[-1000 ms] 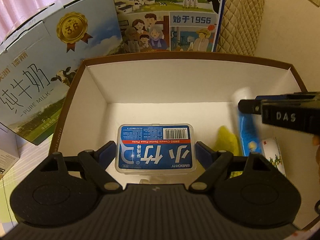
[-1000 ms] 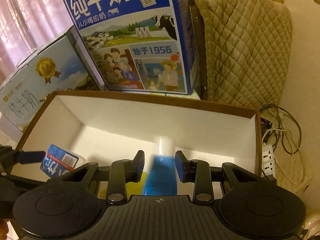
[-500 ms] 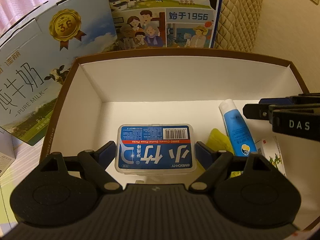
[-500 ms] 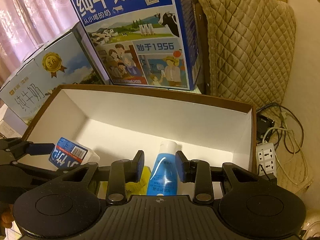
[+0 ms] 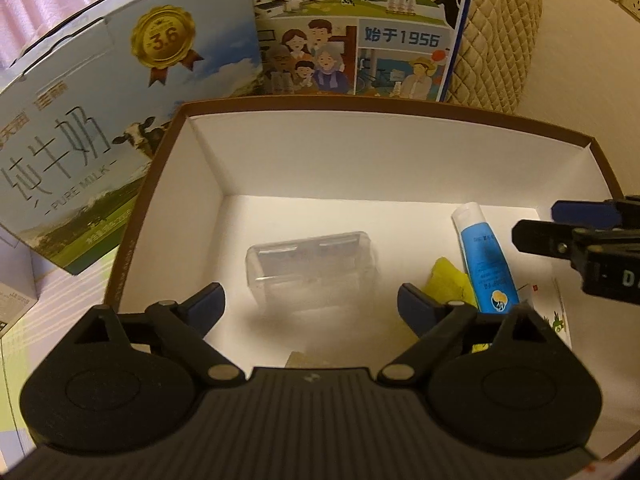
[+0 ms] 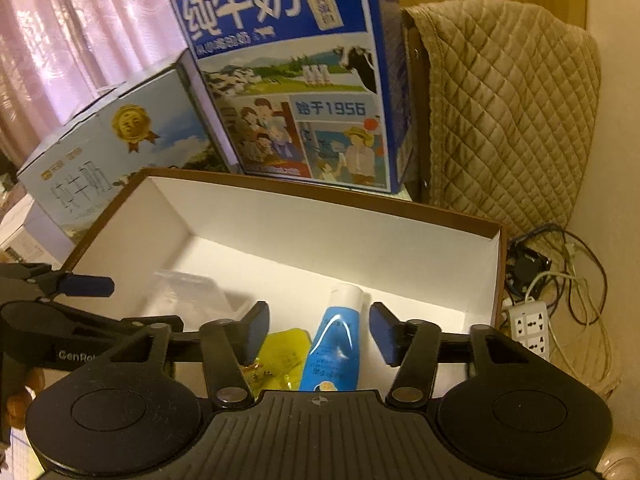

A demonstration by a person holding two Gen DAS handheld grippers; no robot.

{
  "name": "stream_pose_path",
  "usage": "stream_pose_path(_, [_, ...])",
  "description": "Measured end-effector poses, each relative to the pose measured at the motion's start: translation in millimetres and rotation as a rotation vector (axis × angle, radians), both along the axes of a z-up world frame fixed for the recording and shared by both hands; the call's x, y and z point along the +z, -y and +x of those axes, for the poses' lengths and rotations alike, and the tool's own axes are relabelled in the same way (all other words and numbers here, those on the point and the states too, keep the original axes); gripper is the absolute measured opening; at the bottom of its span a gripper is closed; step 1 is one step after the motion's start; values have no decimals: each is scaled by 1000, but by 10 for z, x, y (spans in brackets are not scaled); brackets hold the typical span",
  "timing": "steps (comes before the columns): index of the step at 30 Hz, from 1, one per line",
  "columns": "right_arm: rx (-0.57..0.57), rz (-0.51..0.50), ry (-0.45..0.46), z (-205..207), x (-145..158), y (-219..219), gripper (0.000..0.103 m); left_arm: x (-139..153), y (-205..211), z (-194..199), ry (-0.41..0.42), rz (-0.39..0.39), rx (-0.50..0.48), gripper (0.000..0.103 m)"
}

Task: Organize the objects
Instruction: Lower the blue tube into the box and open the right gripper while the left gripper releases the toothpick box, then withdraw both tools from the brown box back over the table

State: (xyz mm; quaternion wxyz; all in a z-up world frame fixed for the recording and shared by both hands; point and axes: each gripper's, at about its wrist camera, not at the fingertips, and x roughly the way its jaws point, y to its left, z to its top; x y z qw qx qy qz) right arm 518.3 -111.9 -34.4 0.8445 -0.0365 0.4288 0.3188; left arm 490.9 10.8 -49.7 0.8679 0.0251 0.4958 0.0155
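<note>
— Pink curtains (image 6: 80, 40) hang behind two milk cartons: a pale blue carton with a gold medal (image 5: 120, 128) and a taller dark blue carton printed with a family scene (image 6: 304, 92). Beside them you have a quilted beige cover (image 6: 512, 120) and a white power strip with tangled cables (image 6: 530, 328). What sits right in front of you?

— A brown-rimmed cardboard box with a white inside (image 5: 360, 152), open at the top. Both of your tools are over it.

— Where do the task's things lie?

— On the box floor. A clear plastic case (image 5: 314, 268), blurred in the left wrist view, sits left of the middle, ahead of your left hand-held gripper (image 5: 311, 308). A blue tube with a white cap (image 6: 334, 344) lies further right, cap toward the far wall, just beside a yellow sachet (image 6: 280, 354).

— And your left hand-held gripper?

— Its jaws are spread wide and nothing is between them; the clear case is apart from both fingers.

— Your right one?

— Your right hand-held gripper (image 6: 318, 332) is also spread wide, holding nothing. In its own view the blue tube shows between its fingers, lower down on the box floor, touching neither pad. From the left wrist view its dark fingers reach in over the right side of the box.
</note>
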Motion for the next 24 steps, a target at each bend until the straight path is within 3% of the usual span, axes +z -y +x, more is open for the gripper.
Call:
stream_pose_path(9, [40,-9,47,-256,148,91,71,171,-53,-224,15,-14,14,92])
stream_pose_path(24, [29,12,64,-730,411,320,76,547,62,-778,73,-50,32,92])
